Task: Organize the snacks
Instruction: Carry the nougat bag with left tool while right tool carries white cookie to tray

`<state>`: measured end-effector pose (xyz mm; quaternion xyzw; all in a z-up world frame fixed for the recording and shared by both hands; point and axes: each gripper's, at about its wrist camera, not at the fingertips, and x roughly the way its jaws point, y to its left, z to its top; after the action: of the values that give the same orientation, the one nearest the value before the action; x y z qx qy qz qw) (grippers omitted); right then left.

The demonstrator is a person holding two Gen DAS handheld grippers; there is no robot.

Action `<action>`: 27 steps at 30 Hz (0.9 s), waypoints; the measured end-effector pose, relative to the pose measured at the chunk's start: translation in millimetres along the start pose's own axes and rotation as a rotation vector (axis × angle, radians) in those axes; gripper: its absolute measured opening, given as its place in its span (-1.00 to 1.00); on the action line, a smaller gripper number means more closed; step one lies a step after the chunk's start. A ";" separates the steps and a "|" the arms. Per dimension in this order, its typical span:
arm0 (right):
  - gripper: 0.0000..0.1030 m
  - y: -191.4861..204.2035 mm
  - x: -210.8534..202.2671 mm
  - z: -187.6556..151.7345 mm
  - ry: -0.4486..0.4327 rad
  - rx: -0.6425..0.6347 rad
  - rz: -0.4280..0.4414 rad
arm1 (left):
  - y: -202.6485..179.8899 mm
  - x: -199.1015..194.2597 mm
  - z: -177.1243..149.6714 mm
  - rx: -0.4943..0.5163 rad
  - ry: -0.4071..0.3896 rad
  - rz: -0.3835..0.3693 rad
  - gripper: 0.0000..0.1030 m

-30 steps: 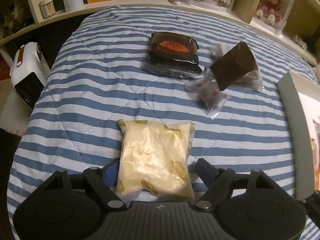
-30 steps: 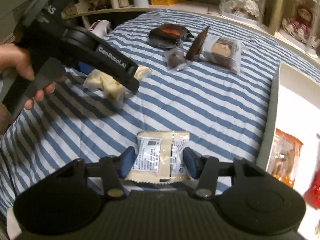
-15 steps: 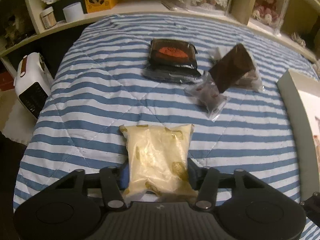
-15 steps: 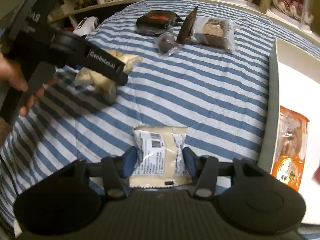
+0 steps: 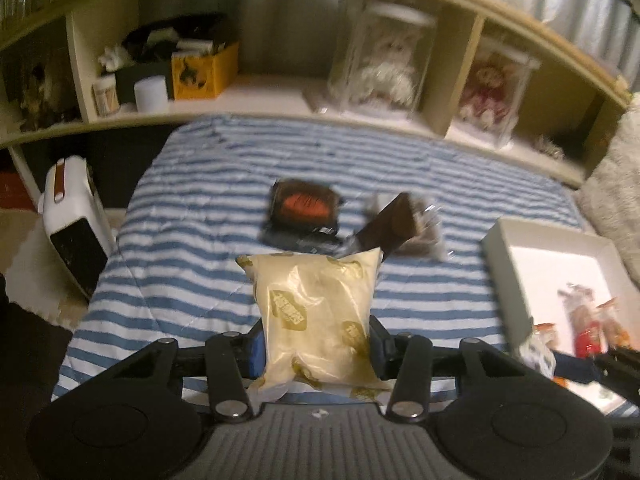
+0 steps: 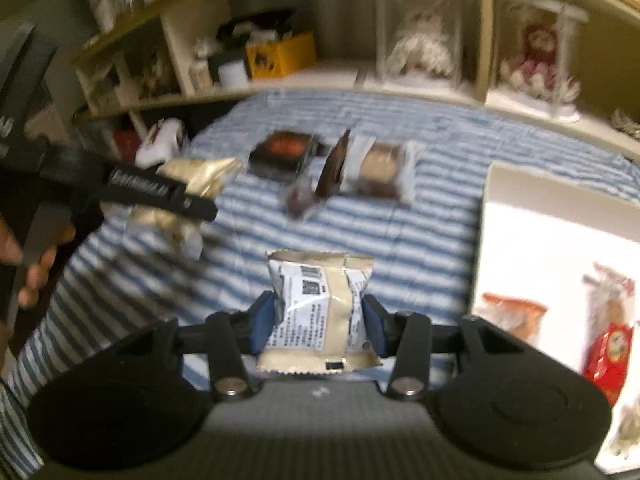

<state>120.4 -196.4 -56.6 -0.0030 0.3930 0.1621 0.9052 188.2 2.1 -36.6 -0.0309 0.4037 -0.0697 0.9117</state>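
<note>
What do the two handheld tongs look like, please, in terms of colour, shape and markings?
Both tongs, left and right, have matt black bodies with a ribbed grey centre panel, two round black housings, black linkage arms on silver pivot pins, and blue pads. The left one, seen side-on, carries blurred white lettering on its arm. No cables or sleeves are visible.

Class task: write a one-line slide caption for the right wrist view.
Right tongs grip a cream snack packet above the striped bedspread, white box alongside.
</note>
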 end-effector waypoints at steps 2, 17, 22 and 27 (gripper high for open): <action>0.03 -5.9 -9.7 6.1 -0.028 0.019 -0.003 | -4.7 -8.3 1.1 0.003 -0.021 -0.012 -0.04; 0.03 -54.1 -71.1 23.7 -0.126 0.074 -0.048 | -46.8 -50.4 -1.6 0.032 -0.120 -0.093 -0.04; 0.03 -75.3 -87.5 15.8 -0.137 0.081 -0.081 | -64.2 -49.9 -5.4 0.043 -0.121 -0.123 -0.04; 0.03 -98.4 -98.8 3.4 -0.147 0.115 -0.108 | -89.4 -44.4 -10.5 0.079 -0.110 -0.136 -0.04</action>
<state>88.9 -318.0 4.1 0.0398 0.3335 0.0901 0.9376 141.8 -79.5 -1.1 -0.0260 0.3472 -0.1453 0.9261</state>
